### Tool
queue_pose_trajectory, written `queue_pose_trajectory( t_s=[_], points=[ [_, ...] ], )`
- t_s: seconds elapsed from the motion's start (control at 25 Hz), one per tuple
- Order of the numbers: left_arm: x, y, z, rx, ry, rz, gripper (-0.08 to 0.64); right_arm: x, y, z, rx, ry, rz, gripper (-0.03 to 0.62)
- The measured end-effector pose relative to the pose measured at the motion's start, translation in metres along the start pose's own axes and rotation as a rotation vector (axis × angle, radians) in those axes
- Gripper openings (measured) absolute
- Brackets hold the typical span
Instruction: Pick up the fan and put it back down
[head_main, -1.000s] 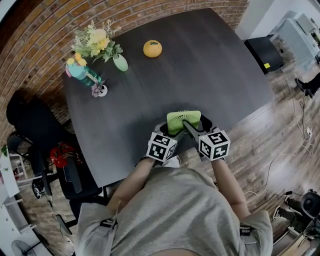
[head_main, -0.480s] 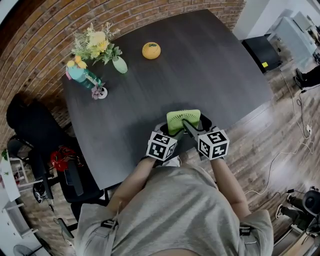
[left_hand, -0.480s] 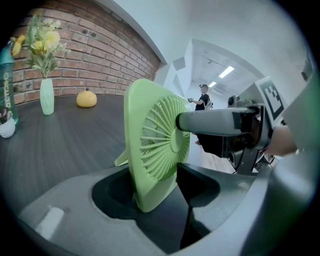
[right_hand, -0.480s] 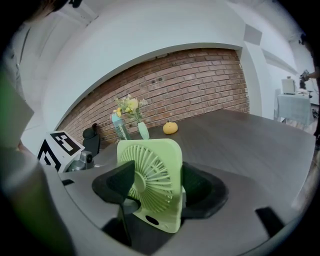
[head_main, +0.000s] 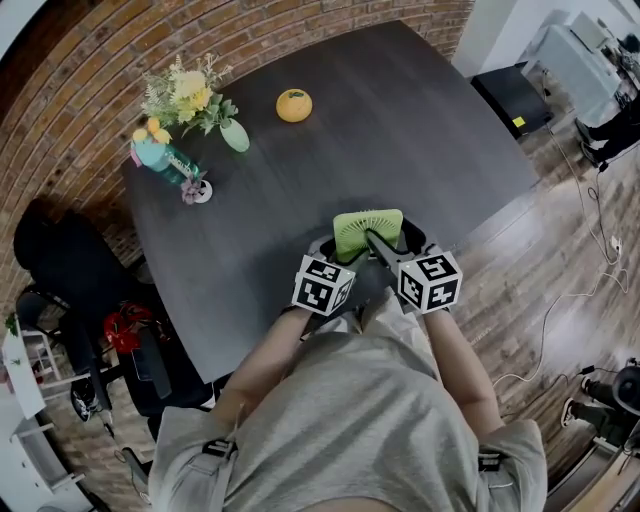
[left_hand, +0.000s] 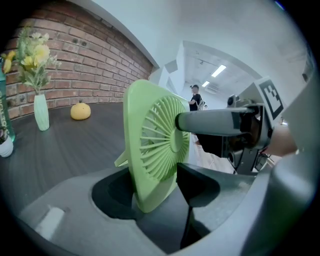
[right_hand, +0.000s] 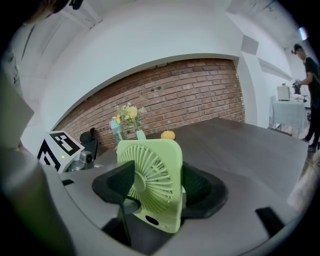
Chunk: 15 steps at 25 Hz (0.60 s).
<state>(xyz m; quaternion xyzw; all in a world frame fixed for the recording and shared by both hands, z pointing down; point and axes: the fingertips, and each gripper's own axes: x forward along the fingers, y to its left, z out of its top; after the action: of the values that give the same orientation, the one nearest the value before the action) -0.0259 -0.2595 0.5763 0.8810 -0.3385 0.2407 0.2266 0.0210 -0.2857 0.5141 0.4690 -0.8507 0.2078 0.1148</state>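
Note:
A small light-green square fan (head_main: 367, 232) stands upright near the front edge of the dark table (head_main: 400, 120), with both grippers on it. In the left gripper view the fan (left_hand: 150, 150) is edge-on between the jaws of my left gripper (left_hand: 155, 192), with a pad against each face. The grey finger of my right gripper (left_hand: 215, 121) reaches to the grille's hub. In the right gripper view the fan (right_hand: 155, 180) faces the camera. My right gripper (right_hand: 160, 185) has one pad on the grille and the other behind the fan. Whether the fan's base touches the table is hidden.
At the table's far left stand an orange (head_main: 294, 105), a green vase of flowers (head_main: 238, 135), a teal bottle (head_main: 160, 152) and a small white pot (head_main: 200, 187). A dark chair (head_main: 70, 250) is off the left edge. A person (right_hand: 310, 100) stands far back.
Both grippers and the fan keep their places at the table's front edge. Only the head view has shifted slightly.

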Motion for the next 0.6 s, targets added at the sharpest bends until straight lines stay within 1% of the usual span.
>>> queue_pose_trajectory(
  t_s=[0.32,0.6],
  points=[
    [0.005,-0.014,0.019,0.032,-0.018,-0.008,0.256,-0.015,-0.013,0.014,-0.006,-0.036,-0.020,0.295],
    [0.020,-0.015,0.037,0.024,-0.032,0.001,0.256,-0.014,-0.031,0.028,-0.028,-0.045,-0.014,0.295]
  ],
)
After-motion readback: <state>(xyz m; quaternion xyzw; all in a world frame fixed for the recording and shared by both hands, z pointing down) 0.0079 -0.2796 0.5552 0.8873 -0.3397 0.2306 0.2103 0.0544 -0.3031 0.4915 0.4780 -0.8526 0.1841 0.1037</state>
